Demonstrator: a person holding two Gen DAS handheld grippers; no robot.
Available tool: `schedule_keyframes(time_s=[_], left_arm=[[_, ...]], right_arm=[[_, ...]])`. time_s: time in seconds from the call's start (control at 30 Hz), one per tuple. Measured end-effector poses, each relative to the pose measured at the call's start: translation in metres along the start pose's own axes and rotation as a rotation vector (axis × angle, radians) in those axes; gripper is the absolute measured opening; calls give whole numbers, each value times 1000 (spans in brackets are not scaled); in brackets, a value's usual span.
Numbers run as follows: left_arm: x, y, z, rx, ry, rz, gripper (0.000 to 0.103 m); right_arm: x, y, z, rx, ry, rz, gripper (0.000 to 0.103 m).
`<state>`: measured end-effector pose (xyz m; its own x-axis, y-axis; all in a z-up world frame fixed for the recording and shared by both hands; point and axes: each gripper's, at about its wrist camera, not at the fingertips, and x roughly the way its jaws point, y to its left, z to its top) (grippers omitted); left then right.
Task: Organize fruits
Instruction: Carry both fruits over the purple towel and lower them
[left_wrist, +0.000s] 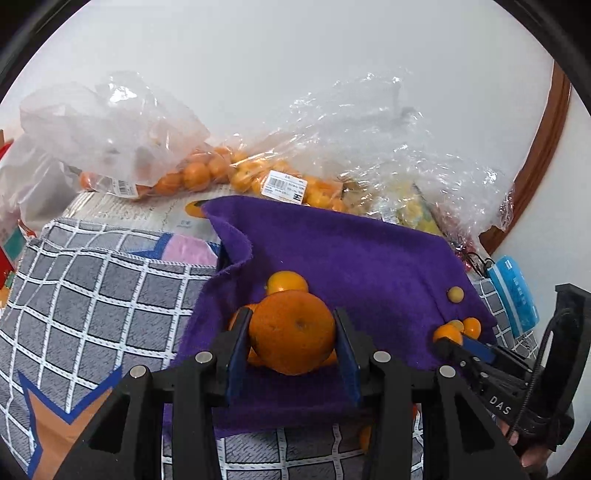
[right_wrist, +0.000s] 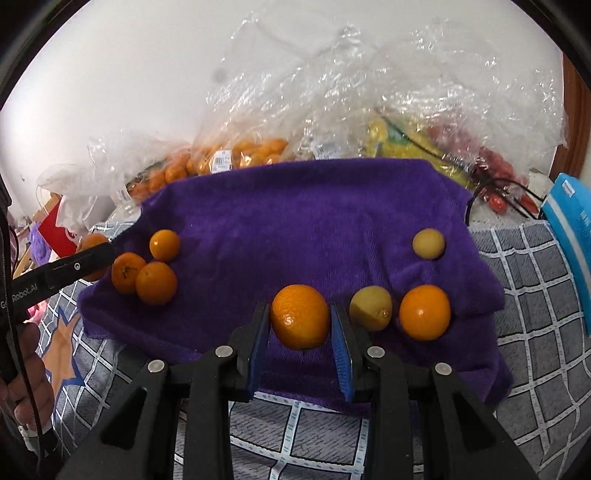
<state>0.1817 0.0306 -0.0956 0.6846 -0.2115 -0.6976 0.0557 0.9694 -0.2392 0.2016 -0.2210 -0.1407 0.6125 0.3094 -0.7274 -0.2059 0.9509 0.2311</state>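
- Left gripper (left_wrist: 291, 332): blue pads pinch a large orange (left_wrist: 291, 330) across its widest part; the fruit appears lifted just above the purple towel (left_wrist: 369, 251), over a cluster of smaller fruit, one of them a mandarin (left_wrist: 287, 282) just behind it.
- Right gripper (right_wrist: 300, 319): pads flank a second orange (right_wrist: 300, 316) on both sides and appear to touch it; judged to be gripped, held over the towel's near edge.
- Right-hand group on the towel: a yellowish fruit (right_wrist: 370, 308) just beside the right gripper, an orange one (right_wrist: 424, 312) next to it, and a pale small one (right_wrist: 428, 243) farther back.
- Left-hand group: three mandarins (right_wrist: 156, 282) touching one another.
- Behind the towel: plastic bags of mandarins (left_wrist: 192, 173), not yet emptied.
- Handling judgement: the fruit is round, light and smooth-skinned, liable to roll when set down. The rind gives under pressure, so a moderate squeeze across the widest part is advised, with release only once it rests on the cloth.
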Motion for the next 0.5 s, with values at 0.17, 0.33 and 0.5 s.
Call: schedule_keyframes(time_s=[0.17, 0.33, 0.5], left_arm=[[7, -5, -4, -1, 24, -41, 41], [6, -11, -7, 28, 9, -62, 41], [4, -19, -10, 48, -10, -107, 41]], right_arm=[[1, 0, -2, -2, -2, -15, 33], [3, 6, -2, -39, -5, -65, 33], [3, 5, -2, -39, -2, -64, 33]])
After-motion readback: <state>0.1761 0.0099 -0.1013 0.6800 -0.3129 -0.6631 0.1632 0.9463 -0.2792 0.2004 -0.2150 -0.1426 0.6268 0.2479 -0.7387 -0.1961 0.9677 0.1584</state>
